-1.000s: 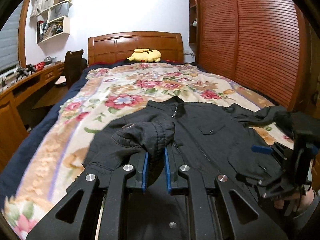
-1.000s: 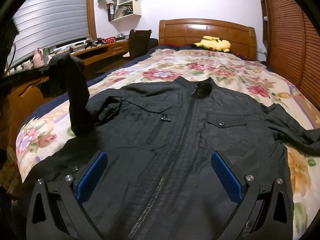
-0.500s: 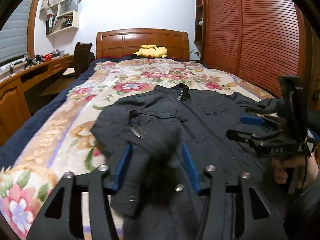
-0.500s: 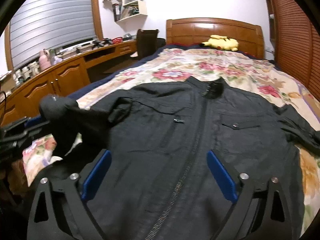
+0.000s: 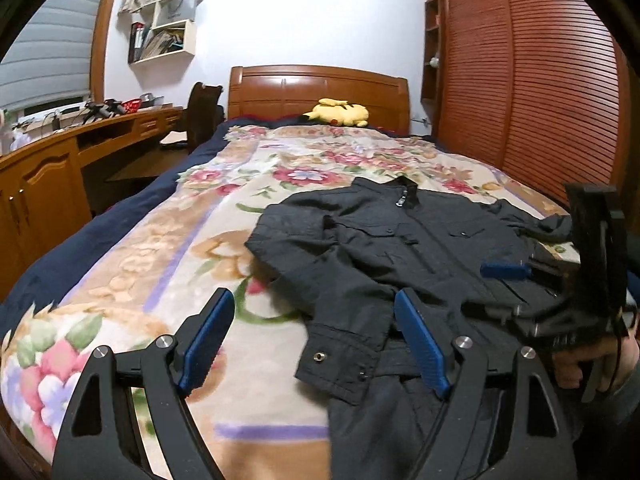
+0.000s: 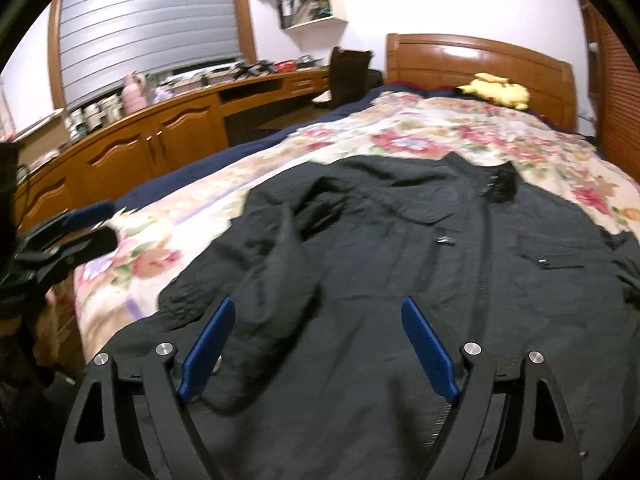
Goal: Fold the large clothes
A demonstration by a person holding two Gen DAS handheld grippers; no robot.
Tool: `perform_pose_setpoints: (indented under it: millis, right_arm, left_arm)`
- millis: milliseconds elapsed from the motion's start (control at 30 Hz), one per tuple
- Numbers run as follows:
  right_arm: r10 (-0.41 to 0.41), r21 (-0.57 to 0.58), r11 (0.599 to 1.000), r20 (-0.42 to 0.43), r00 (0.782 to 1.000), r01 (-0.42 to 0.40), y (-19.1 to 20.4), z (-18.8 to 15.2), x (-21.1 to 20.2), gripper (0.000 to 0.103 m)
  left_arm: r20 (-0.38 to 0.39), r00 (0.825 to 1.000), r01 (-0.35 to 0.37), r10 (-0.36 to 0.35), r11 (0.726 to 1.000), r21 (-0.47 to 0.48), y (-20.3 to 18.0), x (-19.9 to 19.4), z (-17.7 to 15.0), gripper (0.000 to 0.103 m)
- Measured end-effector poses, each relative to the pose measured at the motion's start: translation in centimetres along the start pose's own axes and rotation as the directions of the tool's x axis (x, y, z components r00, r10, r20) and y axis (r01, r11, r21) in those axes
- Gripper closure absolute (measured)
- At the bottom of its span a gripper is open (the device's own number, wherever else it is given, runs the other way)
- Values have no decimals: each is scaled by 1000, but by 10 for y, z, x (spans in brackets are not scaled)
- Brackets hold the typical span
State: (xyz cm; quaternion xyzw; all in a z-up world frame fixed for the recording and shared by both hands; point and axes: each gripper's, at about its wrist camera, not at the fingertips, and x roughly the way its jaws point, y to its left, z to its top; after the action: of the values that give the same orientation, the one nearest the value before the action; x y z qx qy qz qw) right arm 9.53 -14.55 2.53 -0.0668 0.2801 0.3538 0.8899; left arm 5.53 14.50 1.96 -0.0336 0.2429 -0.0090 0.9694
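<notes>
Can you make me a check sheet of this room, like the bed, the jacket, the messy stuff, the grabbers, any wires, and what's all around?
Surface: bed with floral blanket.
Job's things: black jacket lying front up, zipped; its left sleeve folded in toward the front.
Clutter: yellow plush toy by the headboard.
Grippers: left gripper open, jaws just opened, sleeve cuff lying loose between the fingers; right gripper open, closing slightly, gripping nothing.
Cables: nothing seen on the bed.
Surroundings: wooden desk, wall shelves, slatted wardrobe doors, window blind.
</notes>
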Motion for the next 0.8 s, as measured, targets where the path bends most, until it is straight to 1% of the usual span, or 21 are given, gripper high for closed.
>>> perform_pose_setpoints:
  millis: [133, 300, 333, 367, 400, 433, 467, 533, 567, 667, 733, 800]
  right_arm:
    - [42, -19, 999, -47, 998, -43, 9, 2, 16, 31]
    - [72, -26, 997, -119, 990, -76, 6, 8, 40, 40]
    - [82, -25, 996, -139, 987, -86, 5, 9, 44, 43]
    - [94, -24, 995, -153, 984, -99, 3, 10, 49, 49]
    - [100, -24, 994, -162, 982, -105, 2, 12, 51, 54]
    - [101, -25, 994, -167, 981, -107, 0, 12, 53, 65]
    - [106, -26, 993, -167, 980, -112, 0, 14, 54, 79]
    - [105, -20, 994, -147, 984, -109, -4, 17, 51, 86]
    - [91, -16, 996, -123, 988, -93, -7, 19, 46, 90]
    - [31, -8, 999, -27, 999, -31, -24, 29, 22, 92]
    - [7, 31, 999, 29, 1000, -8, -43, 34, 2, 93]
    - [-31, 62, 998, 65, 997, 27, -64, 36, -17, 93]
  left_arm:
    - [-6, 1000, -7, 7, 1000, -4, 4, 3, -1, 20]
    - [-25, 1000, -19, 19, 1000, 7, 4, 8, -6, 20]
    - [-25, 999, -21, 22, 1000, 11, 4, 8, -7, 20]
    - [-26, 999, -24, 24, 1000, 14, 4, 9, -8, 20]
    - [-27, 999, -22, 22, 1000, 12, 4, 9, -7, 20]
    - [-27, 999, -20, 20, 1000, 11, 3, 9, -8, 20]
    - [-26, 999, -18, 19, 1000, 10, 3, 9, -8, 20]
    - [-25, 1000, -18, 18, 1000, 8, 3, 9, -9, 20]
    - [-23, 1000, -16, 16, 1000, 7, 2, 9, -9, 20]
    - [-22, 1000, 2, -2, 1000, -4, -2, 11, -8, 20]
    - [-15, 1000, 19, -19, 1000, 8, -9, 12, -6, 20]
    - [-4, 1000, 29, -29, 999, 26, -18, 12, -5, 20]
